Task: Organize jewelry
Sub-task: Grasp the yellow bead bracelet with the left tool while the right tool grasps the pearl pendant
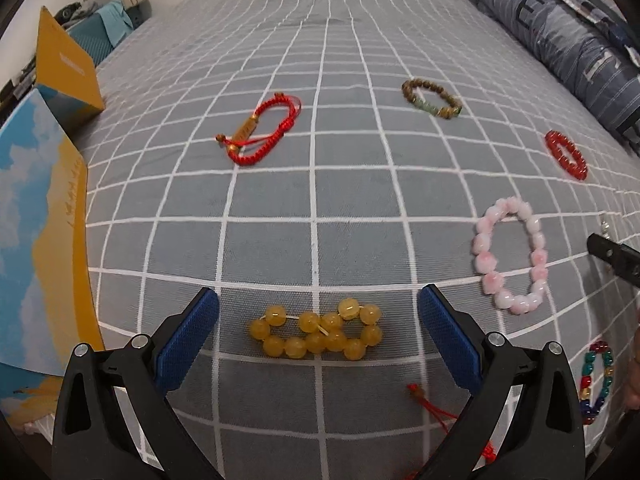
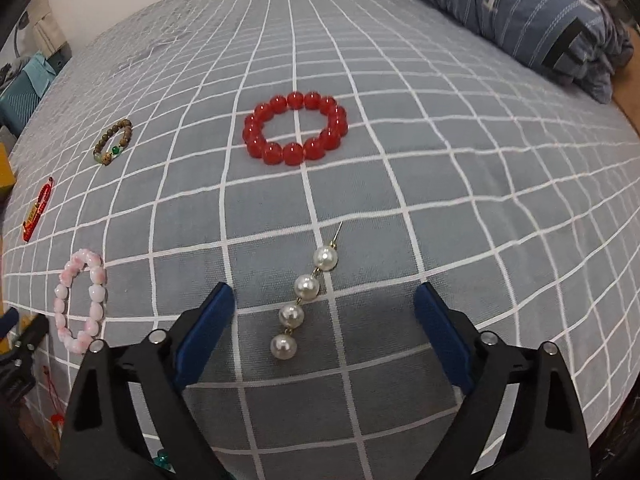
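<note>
My left gripper [image 1: 318, 300] is open, its blue pads either side of a yellow bead bracelet [image 1: 320, 334] lying bunched on the grey checked bedsheet [image 1: 316, 208]. My right gripper [image 2: 324, 300] is open, with a pearl drop earring [image 2: 306, 300] lying between its pads. A red bead bracelet [image 2: 295, 133] lies ahead of it. A pink bead bracelet [image 1: 510, 256], a brown and green bead bracelet [image 1: 432, 99] and a red cord bracelet [image 1: 258, 130] lie spread on the sheet. A multicoloured bead bracelet [image 1: 596, 380] is at the right edge.
A blue and yellow box [image 1: 40, 248] stands open at the left, its lid [image 1: 66, 68] raised. A folded blue striped quilt [image 1: 568, 40] lies along the far right. A loose red cord [image 1: 436, 412] lies near my left gripper.
</note>
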The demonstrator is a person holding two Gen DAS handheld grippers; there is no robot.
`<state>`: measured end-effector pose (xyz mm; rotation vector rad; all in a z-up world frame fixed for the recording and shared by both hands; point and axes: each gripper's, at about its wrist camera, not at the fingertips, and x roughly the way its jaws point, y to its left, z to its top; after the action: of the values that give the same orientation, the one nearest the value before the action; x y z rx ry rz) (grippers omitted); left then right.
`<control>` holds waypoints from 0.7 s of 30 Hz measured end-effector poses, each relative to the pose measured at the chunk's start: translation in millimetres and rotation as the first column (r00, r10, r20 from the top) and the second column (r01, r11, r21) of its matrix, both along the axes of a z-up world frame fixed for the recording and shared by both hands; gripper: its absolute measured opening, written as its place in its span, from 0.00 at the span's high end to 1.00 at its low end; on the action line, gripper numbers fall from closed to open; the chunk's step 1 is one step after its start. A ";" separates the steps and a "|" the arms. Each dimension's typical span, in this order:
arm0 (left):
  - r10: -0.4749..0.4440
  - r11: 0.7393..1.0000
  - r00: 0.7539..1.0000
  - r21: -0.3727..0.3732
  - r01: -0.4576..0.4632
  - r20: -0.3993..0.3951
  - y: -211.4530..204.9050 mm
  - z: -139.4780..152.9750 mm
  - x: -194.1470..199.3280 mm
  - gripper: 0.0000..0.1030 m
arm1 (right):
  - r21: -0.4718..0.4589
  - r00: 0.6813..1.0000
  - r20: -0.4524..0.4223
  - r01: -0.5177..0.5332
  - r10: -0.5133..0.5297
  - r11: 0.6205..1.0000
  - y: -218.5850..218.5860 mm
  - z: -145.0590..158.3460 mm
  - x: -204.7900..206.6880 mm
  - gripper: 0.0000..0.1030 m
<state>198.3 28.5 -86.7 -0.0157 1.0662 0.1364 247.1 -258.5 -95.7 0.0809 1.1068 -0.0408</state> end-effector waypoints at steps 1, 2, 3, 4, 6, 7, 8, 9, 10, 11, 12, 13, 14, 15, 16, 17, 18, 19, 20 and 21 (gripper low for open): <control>0.002 1.000 1.000 -0.003 -0.002 -0.003 0.7 -1.0 0.5 0.05 | 0.001 1.000 -0.001 0.002 -0.002 1.000 -0.7 -0.2 0.0 0.17; 0.003 1.000 1.000 -0.003 -0.003 -0.003 1.1 -1.4 0.8 0.05 | 0.004 1.000 -0.003 0.007 -0.006 1.000 -1.4 -0.6 -0.2 0.19; 0.002 1.000 1.000 -0.004 -0.002 -0.002 1.3 -1.9 1.3 0.05 | 0.007 1.000 -0.004 0.013 -0.013 1.000 -2.4 -1.0 -0.6 0.21; 0.001 1.000 1.000 -0.007 -0.001 -0.003 1.9 -1.9 1.5 0.05 | 0.007 1.000 -0.004 0.018 -0.018 1.000 -3.1 -0.9 -1.5 0.23; 0.001 1.000 1.000 -0.014 -0.001 -0.008 3.2 -1.9 2.3 0.05 | 0.008 1.000 -0.001 0.014 -0.014 1.000 -3.5 0.3 -3.9 0.30; 0.003 1.000 1.000 -0.020 -0.003 -0.012 3.8 -2.1 2.8 0.06 | 0.006 1.000 0.000 0.010 -0.010 1.000 -4.0 1.1 -5.1 0.32; 0.002 1.000 1.000 -0.025 -0.002 -0.015 4.2 -2.1 2.7 0.07 | 0.003 1.000 0.000 0.003 -0.003 1.000 -3.7 1.8 -6.0 0.36; -0.007 0.999 1.000 -0.032 0.006 -0.015 4.1 -1.6 1.9 0.12 | 0.002 1.000 -0.003 -0.004 0.004 1.000 -3.0 2.3 -6.9 0.39; -0.016 0.999 1.000 -0.034 0.016 -0.015 3.6 -1.4 2.4 0.17 | 0.000 1.000 -0.004 -0.009 0.009 1.000 -2.1 2.8 -6.3 0.41; -0.032 0.999 0.999 -0.034 0.031 -0.014 2.2 -0.7 1.7 0.21 | -0.001 1.000 -0.003 -0.016 0.016 1.000 -1.0 3.6 -6.9 0.45; -0.039 0.999 0.999 -0.035 0.038 -0.014 1.3 -0.5 1.1 0.28 | -0.002 1.000 -0.004 -0.021 0.021 1.000 0.7 4.2 -7.1 0.51; -0.045 0.999 0.999 -0.032 0.044 -0.016 0.6 -0.4 1.3 0.34 | -0.003 1.000 -0.004 -0.024 0.024 1.000 1.4 4.8 -8.1 0.53; -0.051 0.998 0.999 -0.030 0.051 -0.017 -0.2 -0.2 0.3 0.36 | -0.003 1.000 -0.005 -0.027 0.027 1.000 2.5 5.5 -8.4 0.58; -0.052 0.998 0.998 -0.032 0.052 -0.018 -1.6 0.4 -0.1 0.41 | -0.002 1.000 -0.005 -0.029 0.029 1.000 3.3 5.9 -8.5 0.63; -0.050 0.998 0.999 -0.037 0.050 -0.017 -0.8 0.9 -0.7 0.48 | -0.003 1.000 -0.005 -0.030 0.030 1.000 4.2 5.9 -8.0 0.65; -0.047 0.998 0.999 -0.039 0.047 -0.013 -0.2 1.8 -1.3 0.52 | -0.004 0.999 -0.005 -0.032 0.032 0.999 5.1 5.6 -8.3 0.69; -0.045 0.998 0.999 -0.041 0.045 -0.011 0.5 2.7 -1.2 0.60 | -0.009 0.999 -0.006 -0.035 0.035 0.999 5.7 5.8 -8.7 0.72; -0.045 0.998 0.999 -0.041 0.044 -0.011 -0.9 3.0 -2.9 0.70 | -0.016 0.999 -0.005 -0.040 0.040 0.999 7.9 6.3 -9.7 0.74; -0.048 0.998 0.999 -0.037 0.047 -0.012 -1.5 3.2 -3.2 0.74 | -0.016 0.999 -0.004 -0.044 0.044 0.999 8.2 6.6 -9.4 0.80; -0.046 0.998 0.999 -0.039 0.046 -0.010 -1.5 4.1 -4.0 0.81 | -0.020 0.999 -0.001 -0.044 0.044 0.999 9.6 7.1 -10.4 0.87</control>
<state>194.3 26.9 -82.6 -0.0254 1.0798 0.0741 236.7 -248.9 -88.6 0.0386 1.1086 -0.0128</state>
